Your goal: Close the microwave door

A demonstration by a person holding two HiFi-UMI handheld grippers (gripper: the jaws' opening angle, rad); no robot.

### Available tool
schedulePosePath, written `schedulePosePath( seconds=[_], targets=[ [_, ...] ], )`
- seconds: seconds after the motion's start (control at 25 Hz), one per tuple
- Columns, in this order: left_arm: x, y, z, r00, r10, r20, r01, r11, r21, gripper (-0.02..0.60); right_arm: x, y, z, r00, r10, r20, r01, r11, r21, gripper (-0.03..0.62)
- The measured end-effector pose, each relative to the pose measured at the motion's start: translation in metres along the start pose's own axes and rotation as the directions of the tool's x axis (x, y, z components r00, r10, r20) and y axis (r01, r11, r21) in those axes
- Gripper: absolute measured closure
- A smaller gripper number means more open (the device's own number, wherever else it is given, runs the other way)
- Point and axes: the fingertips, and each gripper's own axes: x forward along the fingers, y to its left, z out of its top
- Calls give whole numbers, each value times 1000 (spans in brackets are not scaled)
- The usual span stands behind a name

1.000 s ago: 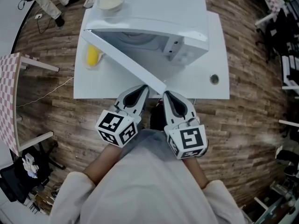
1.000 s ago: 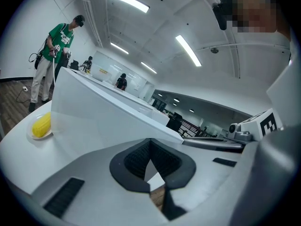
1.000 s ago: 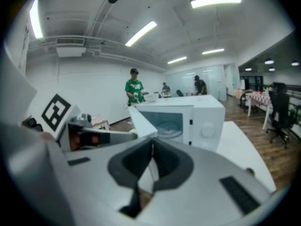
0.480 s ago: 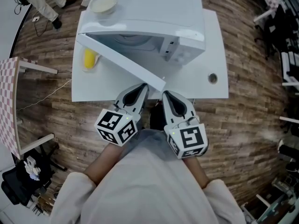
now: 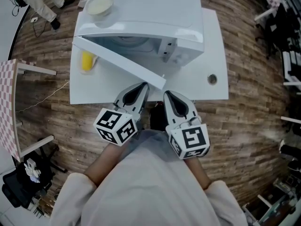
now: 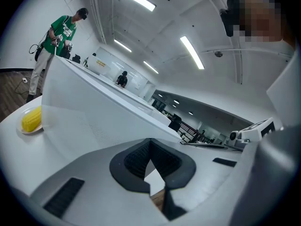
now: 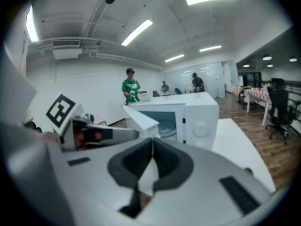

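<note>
A white microwave (image 5: 155, 18) stands on a white table (image 5: 214, 60); its door (image 5: 117, 62) hangs wide open, swung out toward me, free edge near the table's front. The right gripper view shows the microwave (image 7: 197, 119) with its open door (image 7: 141, 119) and the cavity. My left gripper (image 5: 144, 87) sits just below the door's free end, jaws shut and empty. In the left gripper view the door (image 6: 99, 117) fills the middle as a broad white panel. My right gripper (image 5: 167, 95) hovers beside it at the table's front edge, also shut and empty.
A yellow corn cob (image 5: 87, 60) lies on a plate left of the microwave, behind the door. A bowl (image 5: 99, 4) sits on the microwave's top. The table has a round hole (image 5: 212, 79) at its right. A checked table (image 5: 7, 107) stands at the left; a person (image 5: 35, 1) walks beyond.
The view has shifted slightly, so the table and microwave sit a little higher and further left. Both grippers keep their places by the door's free end.
</note>
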Motion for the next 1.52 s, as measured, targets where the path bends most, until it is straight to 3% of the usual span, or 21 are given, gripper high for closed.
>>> schedulePosePath(
  seconds=[0.16, 1.52],
  targets=[
    [4, -5, 6, 1000, 9, -1, -9, 998, 70, 569, 0, -7, 0, 1000, -8, -3, 8, 1000, 4, 571],
    [57, -5, 26, 1000, -9, 22, 8, 1000, 25, 569, 23, -58, 20, 1000, -7, -5, 7, 1000, 6, 571]
  ],
)
